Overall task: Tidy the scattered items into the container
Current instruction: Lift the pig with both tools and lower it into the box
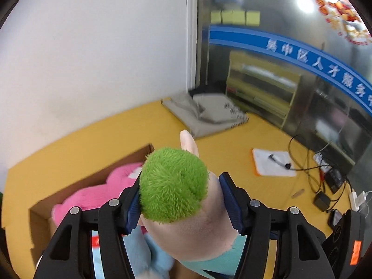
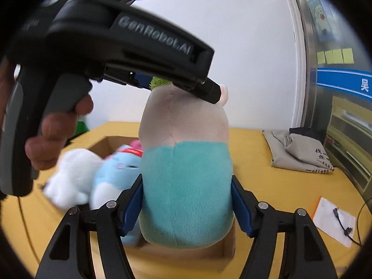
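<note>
A plush doll with a green tufted head, pale pink neck and teal body (image 2: 186, 186) is held upright above the open brown cardboard box (image 1: 93, 176) on the yellow table (image 1: 232, 153). Its head is clamped between the part-open blue pads of the left gripper (image 1: 179, 200), while its teal body is clamped between the part-open pads of the right gripper (image 2: 187, 202). A pink plush toy (image 1: 97, 193) lies in the box at ten o'clock of the left gripper, and a light-blue plush toy (image 2: 116, 169) with a white plush toy (image 2: 72, 176) is seen at ten o'clock of the right gripper.
</note>
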{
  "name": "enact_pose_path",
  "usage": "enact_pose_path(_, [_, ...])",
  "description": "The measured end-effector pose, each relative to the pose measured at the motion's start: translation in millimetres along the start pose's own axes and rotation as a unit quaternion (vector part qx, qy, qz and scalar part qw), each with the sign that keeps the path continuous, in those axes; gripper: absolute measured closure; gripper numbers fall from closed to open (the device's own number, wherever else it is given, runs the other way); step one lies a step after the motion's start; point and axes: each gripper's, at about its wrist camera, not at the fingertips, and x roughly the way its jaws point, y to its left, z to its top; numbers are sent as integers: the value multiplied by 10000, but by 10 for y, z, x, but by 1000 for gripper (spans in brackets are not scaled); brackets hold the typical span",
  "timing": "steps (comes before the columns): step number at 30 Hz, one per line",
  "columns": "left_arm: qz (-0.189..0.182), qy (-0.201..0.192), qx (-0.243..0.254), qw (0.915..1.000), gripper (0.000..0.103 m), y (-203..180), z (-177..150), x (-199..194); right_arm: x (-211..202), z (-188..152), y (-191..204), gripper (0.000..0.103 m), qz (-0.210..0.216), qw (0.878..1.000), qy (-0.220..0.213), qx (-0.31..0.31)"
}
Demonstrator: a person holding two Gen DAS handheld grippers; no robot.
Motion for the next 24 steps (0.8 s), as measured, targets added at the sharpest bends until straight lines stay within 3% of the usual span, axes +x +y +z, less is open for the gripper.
enact_pose_path(4, [-317, 827, -25, 9961, 37, 83, -281, 738, 439, -362, -123, 35, -98, 9964, 829, 174])
enact_pose_path(9, [-1020, 900, -278, 9903, 31, 126, -511, 934, 331, -556, -215, 36, 32, 9923, 1188, 352])
enact_pose_path(14, [-1092, 1017, -259, 9885, 26, 97, -536, 1080, 266, -499, -230, 35, -20, 9866, 1582, 387])
enact_pose_path(16, [-984, 1041, -202, 9895, 26, 36, -539, 1115, 148, -409, -239, 34, 6, 9870, 1572, 324])
enact_pose_path(20, [-891, 1104, -130, 9898, 24, -4, -525, 1164, -255, -106, -350, 36, -15, 9944, 1054, 114])
enact_pose_path(22, [-928, 1114, -191, 9892, 24, 37, -518, 1170, -169, -32, -464, 56, -18, 9939, 1089, 188])
enact_pose_path(24, [-951, 1116, -218, 9889, 23, 38, -520, 1166, 117, -117, -484, 70, 66, 9882, 1524, 143])
